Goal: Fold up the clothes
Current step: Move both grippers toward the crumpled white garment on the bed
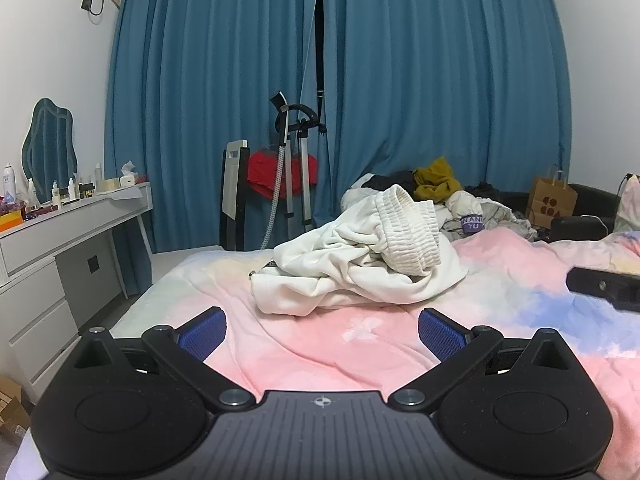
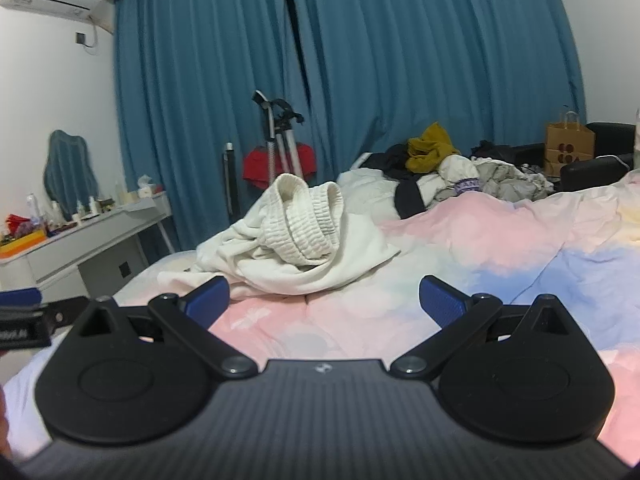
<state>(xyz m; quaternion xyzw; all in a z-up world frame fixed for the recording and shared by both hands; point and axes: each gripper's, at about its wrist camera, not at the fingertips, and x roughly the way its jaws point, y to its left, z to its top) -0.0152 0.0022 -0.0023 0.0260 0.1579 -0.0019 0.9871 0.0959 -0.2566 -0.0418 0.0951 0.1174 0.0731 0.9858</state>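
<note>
A crumpled white garment [image 1: 356,264] with a ribbed elastic waistband lies in a heap on the pink and blue bedspread [image 1: 360,356]. It also shows in the right wrist view [image 2: 296,240]. My left gripper [image 1: 320,334] is open and empty, a short way in front of the heap. My right gripper [image 2: 324,300] is open and empty, just short of the heap's near edge. The right gripper's tip shows at the right edge of the left wrist view [image 1: 604,288]. The left gripper shows at the left edge of the right wrist view [image 2: 24,316].
A pile of other clothes [image 1: 436,192], mustard, black and grey, lies at the bed's far end. A paper bag [image 1: 552,200] stands beyond. A white dressing table [image 1: 60,236] with bottles stands left. A garment steamer [image 1: 292,168] and blue curtains [image 1: 400,80] are behind.
</note>
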